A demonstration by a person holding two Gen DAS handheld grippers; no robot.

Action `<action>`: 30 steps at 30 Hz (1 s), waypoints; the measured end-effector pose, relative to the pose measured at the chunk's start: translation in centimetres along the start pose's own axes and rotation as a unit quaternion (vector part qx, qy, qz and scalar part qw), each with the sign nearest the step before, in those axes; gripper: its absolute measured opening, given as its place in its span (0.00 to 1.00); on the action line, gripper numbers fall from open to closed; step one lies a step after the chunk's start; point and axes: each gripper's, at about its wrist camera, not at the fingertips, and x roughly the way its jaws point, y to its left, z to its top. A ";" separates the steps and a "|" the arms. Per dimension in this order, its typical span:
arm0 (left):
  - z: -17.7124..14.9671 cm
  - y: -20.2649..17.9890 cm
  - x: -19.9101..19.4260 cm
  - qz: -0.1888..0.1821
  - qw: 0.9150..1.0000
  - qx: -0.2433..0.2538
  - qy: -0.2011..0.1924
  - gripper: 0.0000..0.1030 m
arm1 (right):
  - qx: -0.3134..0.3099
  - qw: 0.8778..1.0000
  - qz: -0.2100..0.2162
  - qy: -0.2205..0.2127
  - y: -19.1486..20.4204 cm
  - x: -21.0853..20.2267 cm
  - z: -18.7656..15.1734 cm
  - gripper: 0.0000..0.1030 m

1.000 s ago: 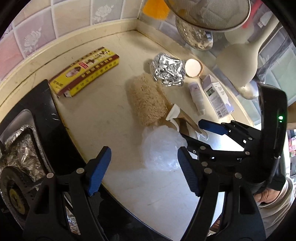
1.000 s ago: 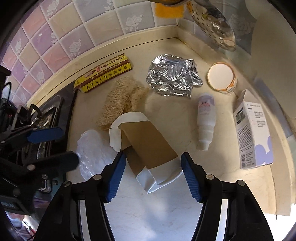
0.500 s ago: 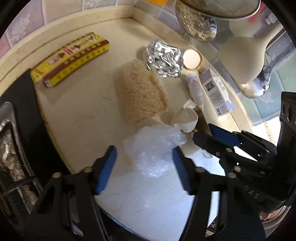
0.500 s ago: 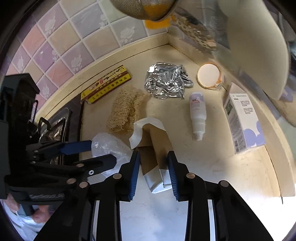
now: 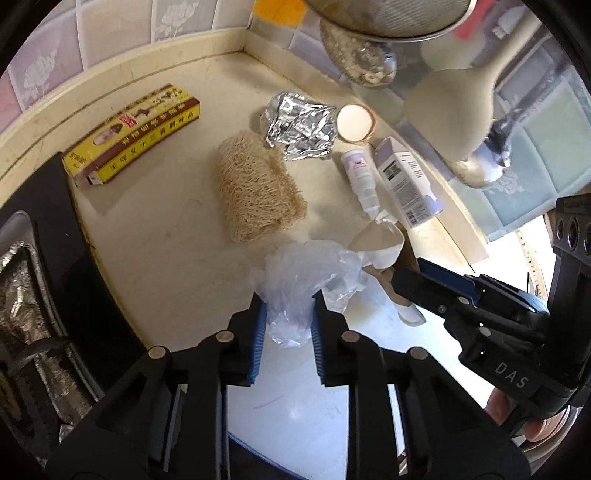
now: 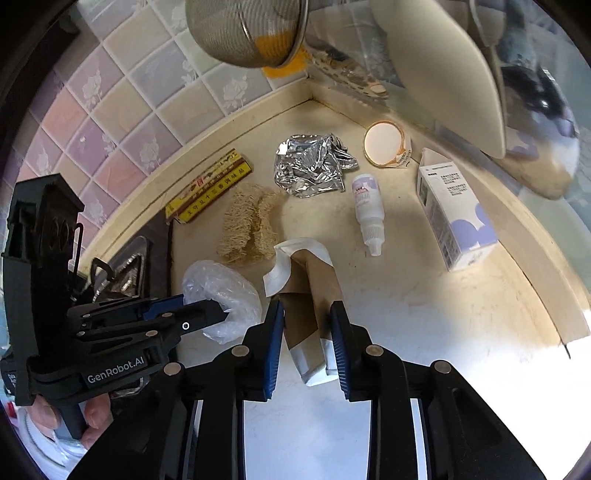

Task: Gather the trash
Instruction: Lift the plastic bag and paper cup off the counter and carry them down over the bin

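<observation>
A crumpled clear plastic bag (image 5: 306, 273) lies on the cream counter near its front edge. My left gripper (image 5: 288, 306) is closing on the bag's lower part, and both blue pads press the film. Just right of it is a torn brown-and-white paper bag (image 6: 314, 273), lifted at its near end. My right gripper (image 6: 306, 308) is closing on that end, its pads against the sides. In the right wrist view the left gripper (image 6: 218, 308) reaches in from the left onto the plastic bag (image 6: 221, 291).
Behind lie a loofah pad (image 5: 255, 192), crumpled foil (image 5: 299, 129), a round white lid (image 5: 355, 119), a small white bottle (image 5: 362, 181), a white carton (image 5: 406, 184) and a yellow box (image 5: 133, 133). A black stove (image 5: 44, 258) is at left. A metal strainer (image 6: 243, 29) hangs overhead.
Both grippers went from wide open to closed, the left on the plastic bag and the right on the paper bag. The paper bag's near end has risen off the counter.
</observation>
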 end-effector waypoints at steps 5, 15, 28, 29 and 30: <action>-1.0 -1.7 -2.1 0.023 0.999 0.022 -0.019 0.18 | 0.006 1.000 0.008 -0.015 0.7 -2.4 -0.9 0.24; -5.4 -5.7 -6.7 0.065 0.995 0.047 -0.053 0.18 | 0.009 0.998 0.026 -0.054 1.7 -10.3 -5.2 0.24; -17.2 -13.2 -13.9 0.103 0.988 0.033 -0.110 0.18 | -0.017 0.995 0.059 -0.079 0.2 -22.7 -17.3 0.24; -18.4 -13.8 -14.2 0.108 0.987 0.031 -0.114 0.18 | -0.020 0.995 0.061 -0.079 0.1 -23.4 -18.4 0.24; -19.8 -14.4 -14.6 0.111 0.986 0.027 -0.118 0.18 | -0.022 0.995 0.063 -0.079 0.0 -24.2 -19.5 0.24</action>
